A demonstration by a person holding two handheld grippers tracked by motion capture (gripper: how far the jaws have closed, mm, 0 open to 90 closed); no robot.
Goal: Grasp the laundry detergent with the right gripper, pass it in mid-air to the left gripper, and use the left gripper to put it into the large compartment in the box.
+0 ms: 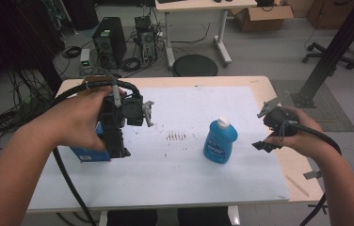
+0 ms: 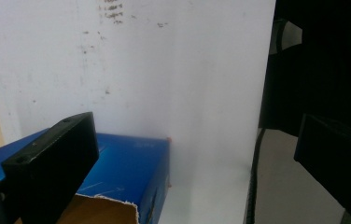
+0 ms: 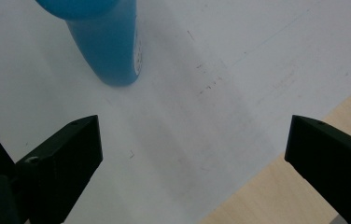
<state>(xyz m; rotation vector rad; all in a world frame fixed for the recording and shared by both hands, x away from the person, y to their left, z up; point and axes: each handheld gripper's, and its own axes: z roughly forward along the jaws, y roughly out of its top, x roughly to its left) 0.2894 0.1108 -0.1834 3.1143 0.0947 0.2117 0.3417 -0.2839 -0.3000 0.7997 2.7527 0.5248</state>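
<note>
On the white-covered tabletop [image 1: 175,165], a blue plastic bottle with a white cap [image 1: 221,141] stands upright right of the middle, and a blue cardboard box with a torn open flap [image 1: 88,153] lies near the left edge. The left tongs [image 1: 118,146] hover just above that box with their jaws spread wide and nothing between them; in the left gripper view one jaw overlaps the box [image 2: 127,168]. The right tongs [image 1: 265,145], likewise wide open and empty, hang just right of the bottle [image 3: 108,46], near but apart from it.
</note>
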